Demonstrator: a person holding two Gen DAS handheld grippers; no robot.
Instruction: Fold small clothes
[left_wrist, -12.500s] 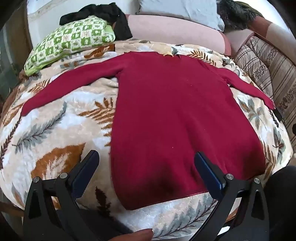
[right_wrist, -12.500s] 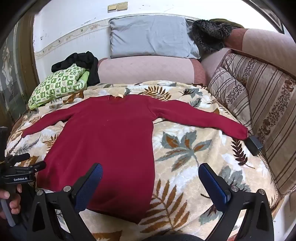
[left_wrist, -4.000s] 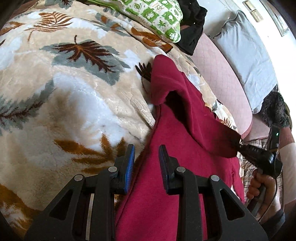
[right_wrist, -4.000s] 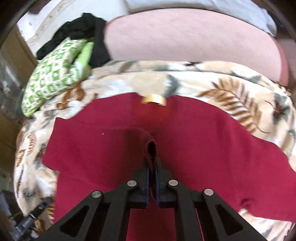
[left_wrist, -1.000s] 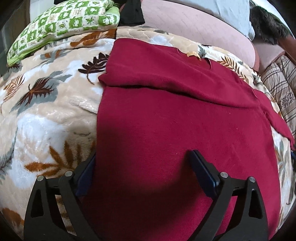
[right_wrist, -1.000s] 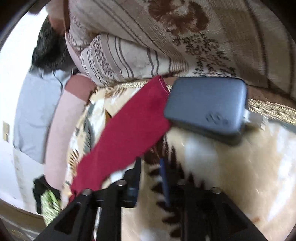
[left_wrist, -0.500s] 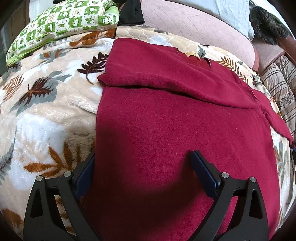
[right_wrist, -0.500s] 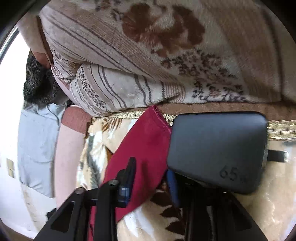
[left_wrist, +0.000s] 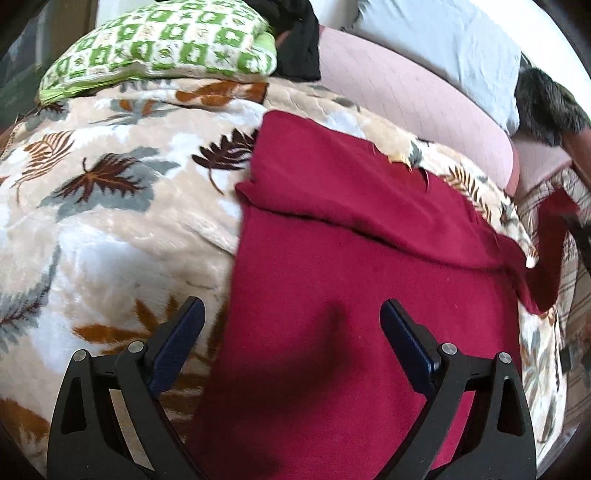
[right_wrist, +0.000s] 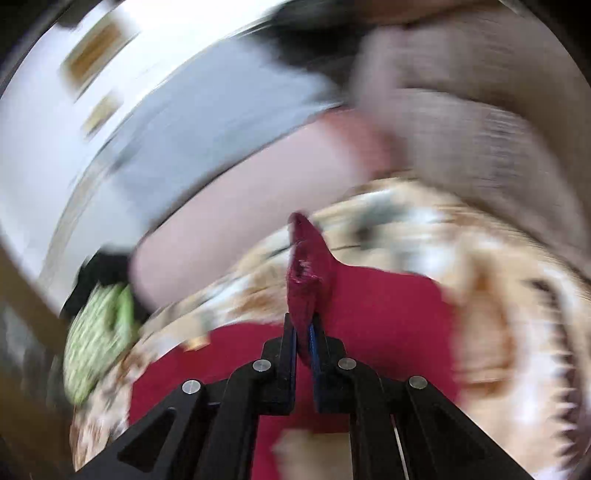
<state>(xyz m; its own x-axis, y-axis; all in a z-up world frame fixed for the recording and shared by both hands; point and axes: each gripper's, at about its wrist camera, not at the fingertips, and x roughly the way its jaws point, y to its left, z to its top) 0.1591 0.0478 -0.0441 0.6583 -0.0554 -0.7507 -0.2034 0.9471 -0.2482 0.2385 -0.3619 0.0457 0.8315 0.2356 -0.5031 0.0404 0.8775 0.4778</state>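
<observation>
Ahead of our left claw (left_wrist: 291, 325), a dark red sweater (left_wrist: 354, 295) lies flat on the leaf-patterned blanket (left_wrist: 110, 229) that covers the bed. Its body runs from between the claw's two fingers away toward the pink bolster (left_wrist: 406, 96) at the far edge. One sleeve is folded across the chest, a broad band of red running from the far left shoulder to the right side, with a dark shadow line under its near edge. A small tan label shows at the neckline, beyond the folded band. The knit looks smooth and even, without large wrinkles. To the far right of this claw the other sleeve (left_wrist: 546, 236) rises off the bed, hanging in a loose curve in front of the striped cushions (left_wrist: 576, 280).

The left claw hovers over the lower part of the sweater with its blue-padded fingers spread wide and nothing between them; its left finger (left_wrist: 177, 339) is over the blanket, its right finger over the red cloth. To its far left sit a green and white checked pillow (left_wrist: 162, 40) and a black garment (left_wrist: 295, 40).

The right wrist view is strongly blurred. Our right claw (right_wrist: 303, 343) is pinched nearly closed on the red sleeve end (right_wrist: 306, 273), which stands up beyond the fingertips as a crumpled tuft. Beneath and beyond that claw we see the red body of the sweater on the blanket.
</observation>
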